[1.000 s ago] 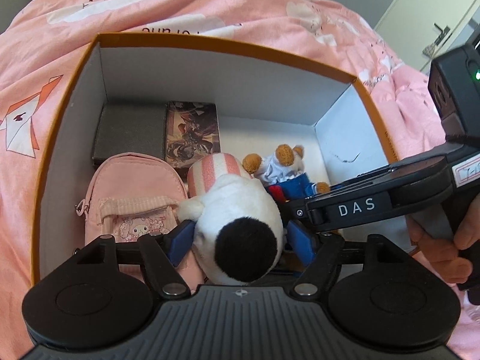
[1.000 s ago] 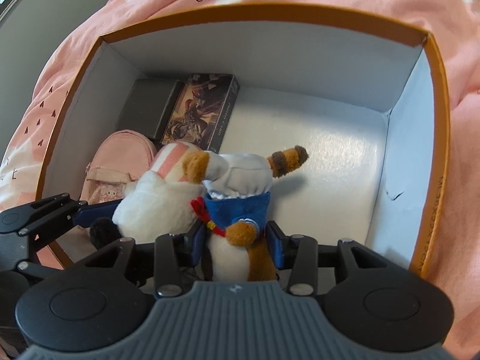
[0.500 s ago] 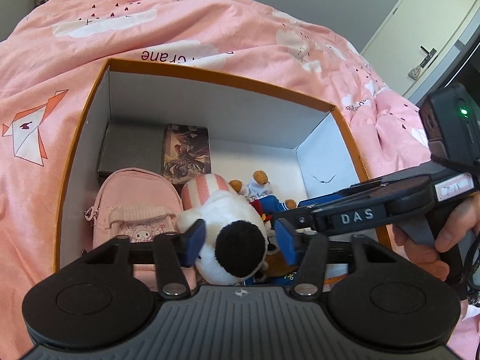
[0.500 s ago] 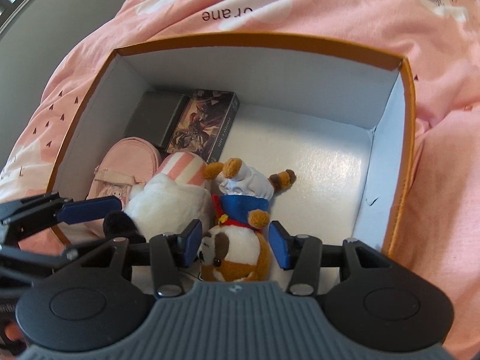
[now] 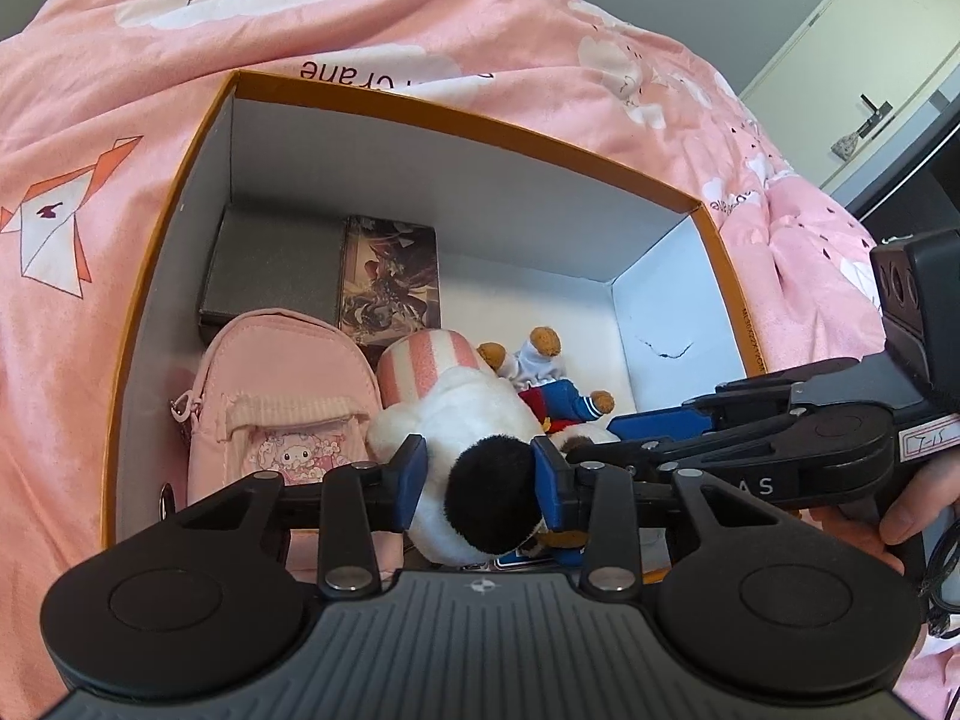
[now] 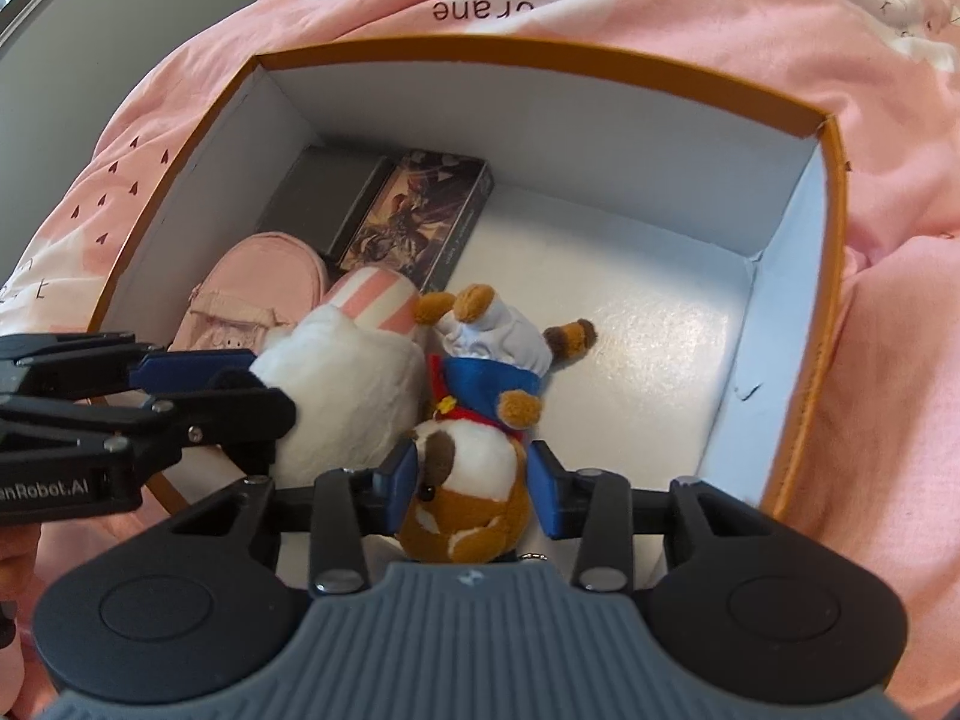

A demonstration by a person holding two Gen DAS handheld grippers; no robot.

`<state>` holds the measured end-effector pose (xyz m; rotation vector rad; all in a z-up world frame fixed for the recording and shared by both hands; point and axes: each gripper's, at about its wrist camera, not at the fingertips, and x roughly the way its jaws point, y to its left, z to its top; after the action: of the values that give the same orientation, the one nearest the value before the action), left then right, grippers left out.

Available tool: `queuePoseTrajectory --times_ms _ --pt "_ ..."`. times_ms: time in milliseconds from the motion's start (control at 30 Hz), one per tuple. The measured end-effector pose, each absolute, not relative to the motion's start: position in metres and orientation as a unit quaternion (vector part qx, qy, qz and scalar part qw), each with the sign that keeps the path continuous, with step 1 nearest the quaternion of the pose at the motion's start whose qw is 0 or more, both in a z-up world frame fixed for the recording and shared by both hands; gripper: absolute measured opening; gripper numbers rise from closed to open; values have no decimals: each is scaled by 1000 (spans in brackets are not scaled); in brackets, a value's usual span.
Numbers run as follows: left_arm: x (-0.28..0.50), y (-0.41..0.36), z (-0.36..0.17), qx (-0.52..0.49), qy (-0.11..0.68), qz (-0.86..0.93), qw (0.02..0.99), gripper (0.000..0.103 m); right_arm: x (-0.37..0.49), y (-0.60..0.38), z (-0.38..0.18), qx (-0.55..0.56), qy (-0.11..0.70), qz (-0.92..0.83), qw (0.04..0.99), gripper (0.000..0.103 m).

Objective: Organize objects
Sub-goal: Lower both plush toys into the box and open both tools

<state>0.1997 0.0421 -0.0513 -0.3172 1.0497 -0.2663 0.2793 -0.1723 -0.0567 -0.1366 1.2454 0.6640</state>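
An orange-rimmed white box (image 5: pixel 456 114) (image 6: pixel 540 54) sits on a pink bedspread. Inside lie a white plush with a black tip and a pink-striped cap (image 5: pixel 474 420) (image 6: pixel 354 378), and a brown dog plush in a blue-and-red outfit (image 5: pixel 558 396) (image 6: pixel 480 420). My left gripper (image 5: pixel 479 483) is open, its blue fingers on either side of the white plush with gaps. My right gripper (image 6: pixel 470 489) is open around the dog plush's head, pads apart from it. Both plushes rest in the box near its front wall.
A pink mini backpack (image 5: pixel 282 396) (image 6: pixel 252 288) lies at the box's left. A grey flat box (image 5: pixel 270 270) and a picture box (image 5: pixel 390 276) (image 6: pixel 420 216) lie at the back left. The box floor at right (image 6: pixel 648 360) is bare white. A door (image 5: pixel 870 48) stands far right.
Both grippers have opened, let go of their plushes and pulled back and upward from the box. The white plush and the dog plush now lie on the box floor.
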Motion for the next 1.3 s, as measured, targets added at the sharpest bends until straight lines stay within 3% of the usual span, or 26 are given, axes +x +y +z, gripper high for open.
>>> queuePoseTrajectory --times_ms 233,633,900,1033,1200,1300 --pt "204 34 -50 -100 513 -141 841 43 283 -173 -59 -68 576 314 752 35" --pt "211 47 -59 -150 535 -159 816 43 289 -172 -63 -63 593 319 737 34" --pt "211 34 -60 -114 534 -146 825 45 285 -164 -67 -75 586 322 740 34" --pt "206 34 -58 -116 522 -140 833 54 279 -167 -61 -87 573 319 750 36" --pt "193 31 -49 -105 492 -124 855 56 269 -168 -53 -103 546 311 771 38" --pt "181 30 -35 -95 464 -118 873 59 259 -168 -43 -118 516 300 794 45"
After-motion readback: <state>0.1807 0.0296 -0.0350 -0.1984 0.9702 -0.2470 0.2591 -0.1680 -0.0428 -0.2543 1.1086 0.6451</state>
